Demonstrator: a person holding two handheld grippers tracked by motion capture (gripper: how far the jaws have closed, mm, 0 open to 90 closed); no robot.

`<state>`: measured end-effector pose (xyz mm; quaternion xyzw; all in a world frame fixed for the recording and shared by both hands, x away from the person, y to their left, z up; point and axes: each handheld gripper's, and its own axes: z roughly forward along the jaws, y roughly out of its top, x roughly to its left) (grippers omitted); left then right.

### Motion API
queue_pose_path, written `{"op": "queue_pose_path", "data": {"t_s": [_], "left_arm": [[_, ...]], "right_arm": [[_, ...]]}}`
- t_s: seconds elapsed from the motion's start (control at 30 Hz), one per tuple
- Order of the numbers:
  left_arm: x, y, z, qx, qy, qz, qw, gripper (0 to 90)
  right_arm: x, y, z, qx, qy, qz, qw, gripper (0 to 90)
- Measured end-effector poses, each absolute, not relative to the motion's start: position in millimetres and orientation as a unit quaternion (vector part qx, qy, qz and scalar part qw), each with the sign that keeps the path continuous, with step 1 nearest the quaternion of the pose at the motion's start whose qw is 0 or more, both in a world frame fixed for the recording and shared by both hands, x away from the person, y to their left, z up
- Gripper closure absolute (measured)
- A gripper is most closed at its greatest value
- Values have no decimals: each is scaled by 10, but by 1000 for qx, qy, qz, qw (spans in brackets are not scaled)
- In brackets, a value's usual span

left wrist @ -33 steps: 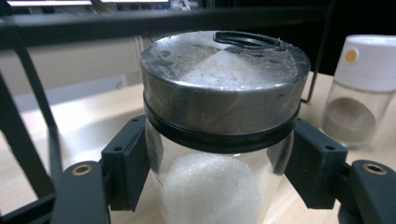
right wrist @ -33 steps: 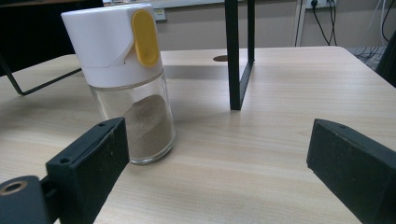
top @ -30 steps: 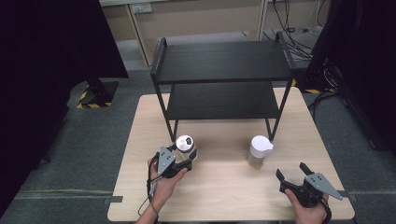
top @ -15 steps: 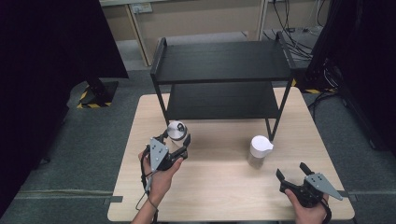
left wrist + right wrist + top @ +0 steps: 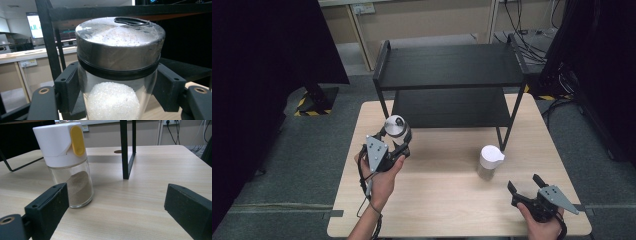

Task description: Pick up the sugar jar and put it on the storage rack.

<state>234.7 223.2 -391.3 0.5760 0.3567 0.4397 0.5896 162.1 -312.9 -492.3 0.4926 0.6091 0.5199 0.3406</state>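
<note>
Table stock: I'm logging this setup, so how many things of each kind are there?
Jars with metal lid, held in left gripper: 1
Jars with white lid: 1
Black racks: 1
Total: 3

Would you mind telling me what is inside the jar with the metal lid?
The jar holds white grains. Its metal lid covers the top; its base is out of sight.

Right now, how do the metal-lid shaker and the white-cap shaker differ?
The metal-lid shaker holds white crystals; the white-cap shaker holds brown powder. The metal-lid shaker is clamped in the left gripper; the white-cap shaker stands free on the table, before the open right gripper. Both have clear glass bodies.
</note>
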Motion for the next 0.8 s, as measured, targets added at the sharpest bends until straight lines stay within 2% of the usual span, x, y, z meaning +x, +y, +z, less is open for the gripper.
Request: {"op": "queue_pose_path", "data": {"t_s": [0.33,0.8], "left_arm": [[2367,2211,-3688,569,355,450,590,301],[2425,2196,-3178,557,344,462,599,301]], "right_arm": [[1619,-3129,-4923,493,609,520,341,59],[1619,-3130,-4924,493,609,520,341,59]]}}
